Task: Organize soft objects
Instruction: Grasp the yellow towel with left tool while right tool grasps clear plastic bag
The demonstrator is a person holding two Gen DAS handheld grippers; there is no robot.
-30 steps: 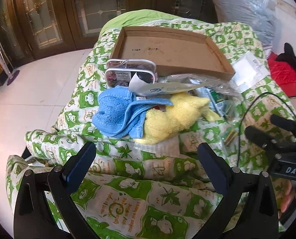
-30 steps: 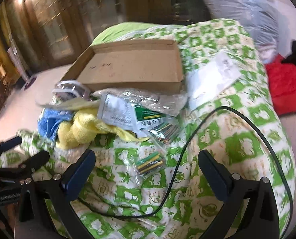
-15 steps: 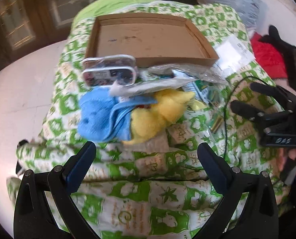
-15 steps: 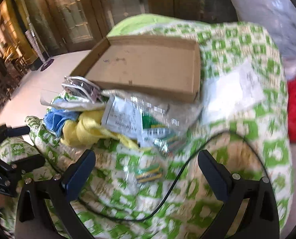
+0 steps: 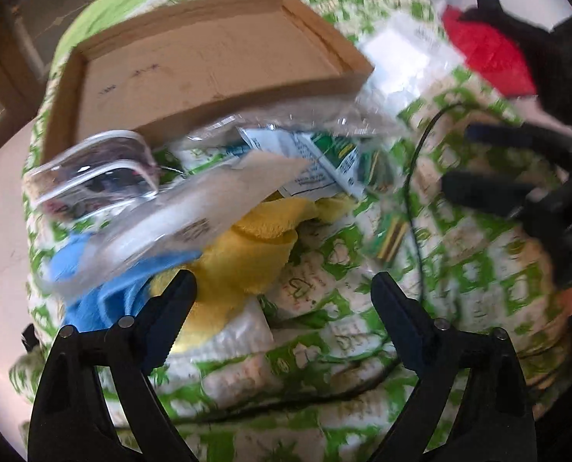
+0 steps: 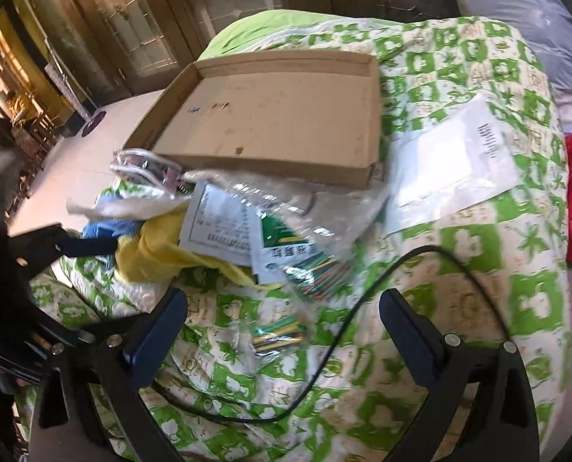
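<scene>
We read this as the approach step, nothing picked up yet. Our left claw (image 5: 282,288) hangs over the green-and-white patterned bed quilt (image 5: 324,346), jaws parted wide and empty, though they have just been closing a little; nothing sits between them. The fluffy yellow cloth (image 5: 247,246) lies just ahead of the left claw, near its left finger, with the blue terry towel (image 5: 89,296) beside it further left, both partly buried under a crinkled clear plastic bag (image 5: 163,227) and printed packets. Beyond them sits the shallow brown cardboard tray (image 5: 209,61), bare inside, likely the destination. Our right claw (image 6: 282,319) is also spread open and empty, above a black cable (image 6: 363,300) and a small packet of coloured tubes (image 6: 278,335). Next move, as we judge it: bring the left claw forward onto the yellow cloth and pinch a thick fold clear of the plastic, which may otherwise drag along.
</scene>
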